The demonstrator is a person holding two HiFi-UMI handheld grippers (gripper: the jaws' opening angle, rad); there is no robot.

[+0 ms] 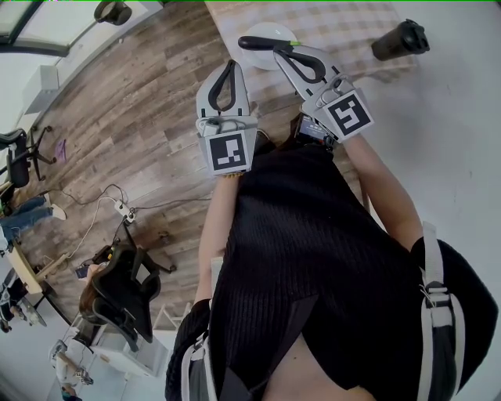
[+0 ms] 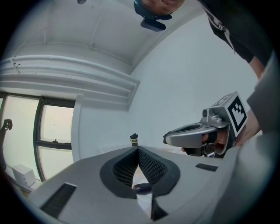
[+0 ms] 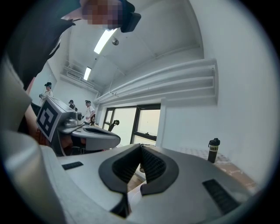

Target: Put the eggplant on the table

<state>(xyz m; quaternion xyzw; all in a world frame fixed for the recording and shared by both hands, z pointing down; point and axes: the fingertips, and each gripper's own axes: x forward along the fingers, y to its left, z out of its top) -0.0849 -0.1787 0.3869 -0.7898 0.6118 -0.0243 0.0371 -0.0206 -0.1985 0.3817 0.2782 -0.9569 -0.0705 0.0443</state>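
Observation:
The dark purple eggplant with a green stem lies on a white plate on the checked table, just ahead of both grippers. My left gripper is shut and empty, held level short of the table's edge. My right gripper is also shut and empty, its tip right over the near side of the plate. In the left gripper view the closed jaws meet, and a bit of the eggplant on the plate shows below them. The right gripper's jaws are closed too.
A dark bottle stands on the table to the right of the plate, also seen as the bottle and the bottle. Wooden floor lies to the left with chairs and cables. A white wall runs along the right. People stand far off.

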